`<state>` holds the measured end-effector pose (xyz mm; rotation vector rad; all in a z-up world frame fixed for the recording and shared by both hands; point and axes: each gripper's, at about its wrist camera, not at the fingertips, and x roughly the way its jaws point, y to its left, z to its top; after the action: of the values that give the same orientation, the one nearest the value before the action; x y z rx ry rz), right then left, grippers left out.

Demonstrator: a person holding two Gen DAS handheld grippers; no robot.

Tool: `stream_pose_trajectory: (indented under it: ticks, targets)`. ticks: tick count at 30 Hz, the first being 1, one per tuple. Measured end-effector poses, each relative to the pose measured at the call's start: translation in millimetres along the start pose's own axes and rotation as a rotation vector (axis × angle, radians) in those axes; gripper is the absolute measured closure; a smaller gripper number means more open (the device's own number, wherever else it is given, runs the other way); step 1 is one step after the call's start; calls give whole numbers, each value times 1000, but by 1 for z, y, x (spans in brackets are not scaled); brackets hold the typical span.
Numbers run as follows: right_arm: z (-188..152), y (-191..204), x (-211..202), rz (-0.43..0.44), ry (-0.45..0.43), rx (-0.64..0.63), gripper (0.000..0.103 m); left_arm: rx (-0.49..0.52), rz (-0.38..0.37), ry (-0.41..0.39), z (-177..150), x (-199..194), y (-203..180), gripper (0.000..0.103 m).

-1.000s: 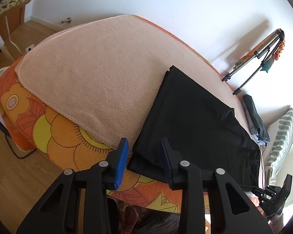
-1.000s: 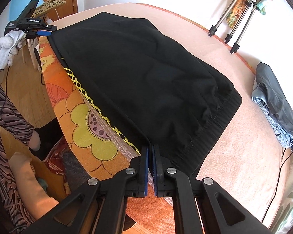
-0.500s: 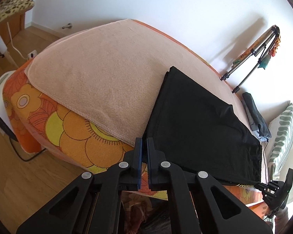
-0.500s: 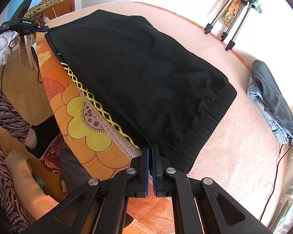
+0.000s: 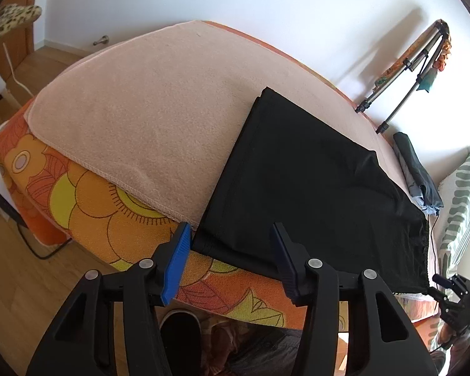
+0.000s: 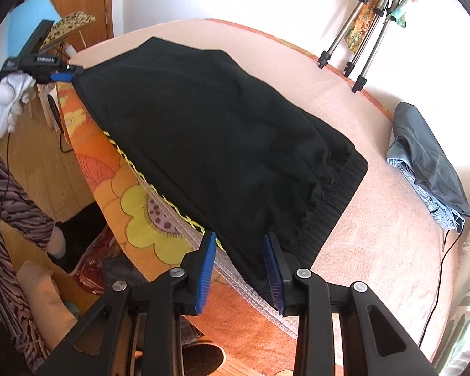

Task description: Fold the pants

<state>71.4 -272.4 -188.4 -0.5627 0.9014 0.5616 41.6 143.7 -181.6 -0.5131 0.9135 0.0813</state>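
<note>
1. The bed [image 5: 87, 219], with its orange and yellow flower-print cover, fills the middle of both views; its near edge curves across the lower half of each frame.
2. A pink towel [image 5: 159, 106] lies flat over the top of the bed, taking the centre and upper left of the left wrist view.
3. The black pants [image 6: 210, 144] lie folded flat on the towel, along the near edge of the bed. In the right wrist view they run from the upper left to the lower centre of the frame, the ribbed waistband at right of centre. In the left wrist view they [image 5: 304, 188] fill the centre right.
4. The left hand-held gripper [image 5: 232, 244] sits at the bottom centre of its frame, blue pads spread wide on either side of the pants' near corner, gripping nothing.
5. The right hand-held gripper [image 6: 239, 250] at the bottom centre of its frame is likewise spread, the waistband corner of the pants lying between its pads, unpinched.
6. A tripod [image 6: 363, 25] leans against the white wall at the upper right.
7. A small pile of grey and denim clothes [image 6: 429, 163] lies on the towel at the right, well apart from the pants.
</note>
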Motion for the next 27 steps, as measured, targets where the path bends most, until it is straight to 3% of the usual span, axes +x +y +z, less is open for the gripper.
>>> stream_pose_trajectory:
  ticks: [2, 4, 6, 14, 21, 27]
  targets:
    - [15, 5, -9, 21, -38, 26, 63, 3, -1, 5, -1, 3, -1, 95]
    - [35, 13, -13, 36, -61, 53, 51, 6, -16, -6, -2, 4, -2, 95]
    - [59, 24, -15, 80, -82, 68, 46, 21, -27, -17, -2, 4, -5, 96]
    - [175, 75, 9, 239, -106, 111, 40, 85, -68, -68, -3, -2, -18, 96]
    - [254, 115, 63, 373, -18, 187, 38, 116, -101, -79, -3, -2, -26, 97]
    - [297, 146, 107, 403, 68, 210, 38, 120, -120, -77, -5, -1, -27, 97]
